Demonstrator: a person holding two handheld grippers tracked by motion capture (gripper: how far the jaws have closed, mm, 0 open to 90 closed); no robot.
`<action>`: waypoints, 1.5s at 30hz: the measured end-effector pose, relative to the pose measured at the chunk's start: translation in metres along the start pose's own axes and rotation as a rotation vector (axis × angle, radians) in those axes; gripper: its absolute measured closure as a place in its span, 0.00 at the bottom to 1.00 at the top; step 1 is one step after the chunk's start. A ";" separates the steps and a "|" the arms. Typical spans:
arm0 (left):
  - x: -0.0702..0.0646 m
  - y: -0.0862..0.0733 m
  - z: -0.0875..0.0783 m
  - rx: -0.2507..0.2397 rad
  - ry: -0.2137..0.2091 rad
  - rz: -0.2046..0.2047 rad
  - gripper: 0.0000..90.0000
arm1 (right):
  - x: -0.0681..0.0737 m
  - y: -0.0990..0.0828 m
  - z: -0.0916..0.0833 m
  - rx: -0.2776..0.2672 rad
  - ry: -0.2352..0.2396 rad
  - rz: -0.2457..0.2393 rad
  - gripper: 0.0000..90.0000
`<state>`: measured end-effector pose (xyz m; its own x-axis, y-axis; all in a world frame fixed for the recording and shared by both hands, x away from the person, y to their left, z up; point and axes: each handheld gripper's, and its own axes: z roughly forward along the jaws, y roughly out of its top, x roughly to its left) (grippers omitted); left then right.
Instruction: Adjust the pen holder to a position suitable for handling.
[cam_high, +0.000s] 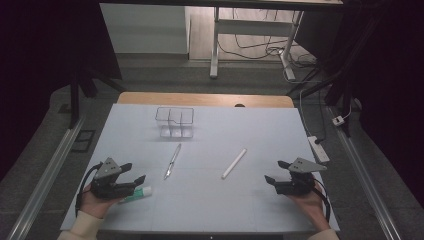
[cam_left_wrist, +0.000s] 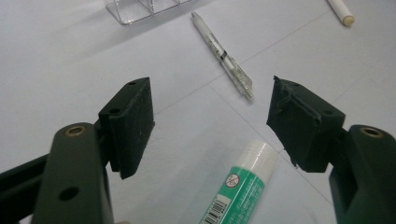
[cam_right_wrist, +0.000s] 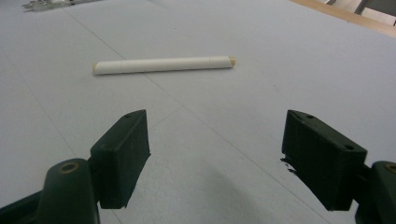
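So the closest thing to any hand here is the green-and-white plastic glue stick (cam_high: 136, 194), lying flat on the pale grey table sheet (cam_high: 210, 210) just beside the left gripper (cam_high: 134, 176), pretty much under its jaws, which stand wide apart with nothing between them. Its long axis runs roughly crosswise to the person, white cap end pointing toward the middle of the sheet. The left gripper view makes that way clearer: the glue stick (cam_left_wrist: 238, 184) sits low between the two black jaws with the cap poking up toward the gap, so my guess is a short dip down gets it. A bit farther out from the glue stick is the slim clear plastic pen (cam_high: 172, 161), lying nearly lengthwise away from the person. Over on the other side, the right gripper (cam_high: 272, 172) is also spread open and empty, and the white paper-wrapped stick (cam_high: 234, 163) lies ahead of it, well apart from the glue stick; in the right gripper view that white stick (cam_right_wrist: 163, 65) lies straight across the jaws' line. Farthest back from the glue stick is the clear plastic divided organiser box (cam_high: 174, 122), standing upright and looking empty from the high view.
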<state>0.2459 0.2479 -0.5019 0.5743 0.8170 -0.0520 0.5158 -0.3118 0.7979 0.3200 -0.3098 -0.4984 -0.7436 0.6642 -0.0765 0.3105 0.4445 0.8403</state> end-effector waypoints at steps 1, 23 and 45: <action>0.000 0.000 0.000 0.000 0.000 0.002 0.35 | 0.000 0.000 0.000 0.000 -0.001 -0.001 0.25; 0.011 0.022 0.009 -0.015 0.026 0.002 0.34 | 0.002 0.001 0.001 0.012 -0.001 -0.004 0.25; 0.055 0.073 0.026 -0.008 0.067 -0.076 0.35 | 0.001 0.000 0.003 0.013 -0.001 0.009 0.25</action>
<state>0.3317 0.2570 -0.4621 0.4898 0.8689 -0.0722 0.5511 -0.2444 0.7979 0.3207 -0.3075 -0.5000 -0.7403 0.6687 -0.0695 0.3249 0.4463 0.8338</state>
